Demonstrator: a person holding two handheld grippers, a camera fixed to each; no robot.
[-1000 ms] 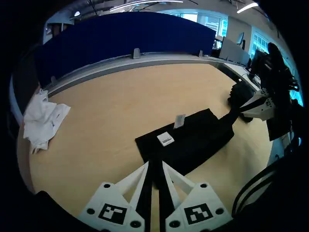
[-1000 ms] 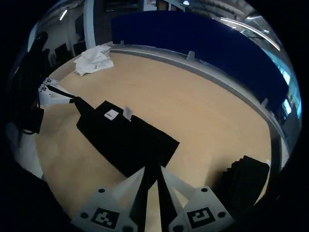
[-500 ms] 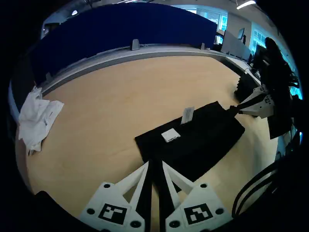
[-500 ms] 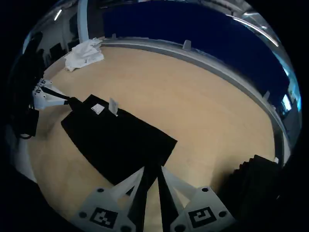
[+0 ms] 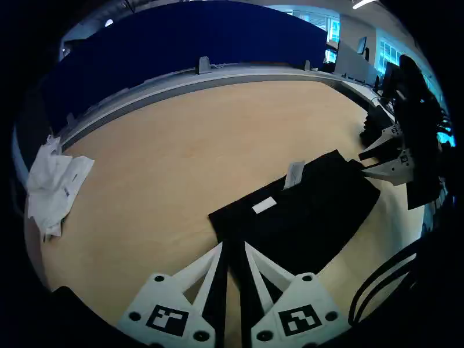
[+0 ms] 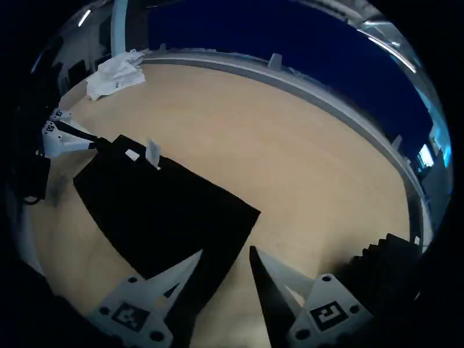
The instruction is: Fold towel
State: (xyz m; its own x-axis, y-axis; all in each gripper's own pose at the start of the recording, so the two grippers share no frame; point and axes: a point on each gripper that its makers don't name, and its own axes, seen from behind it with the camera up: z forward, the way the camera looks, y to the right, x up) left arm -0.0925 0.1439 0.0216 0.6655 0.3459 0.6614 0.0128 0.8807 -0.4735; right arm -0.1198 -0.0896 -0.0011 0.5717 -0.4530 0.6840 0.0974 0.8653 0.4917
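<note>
Right gripper view, and the right gripper stands with its fingers apart, gripping nothing. The black towel lies spread flat on the wooden table. Its near corner reaches in under the gripper, so one finger is over cloth, the other is over bare wood, and the towel's edge runs through the gap between them. Whether either finger is touching the fabric cannot be told from here.

At the far end of the towel sits the left gripper, and the left gripper view shows its grip up close. Its fingers are drawn together on the near corner of the towel, with the cloth stretching away flat toward the open right gripper. Two small white labels sit face up near the towel's far long edge. A crumpled white cloth lies well apart, by the table's rim.

By the look of it, the towel is laid out and the next fold is not yet made. To do that fold well, the right gripper wants a deep bite on the hem at its corner, not a nip at the tip. Then both ends should lift together, level and lightly taut, and carry the edge across to meet the opposite one squarely. If one end leads, the fold is likely to skew or wrinkle.
</note>
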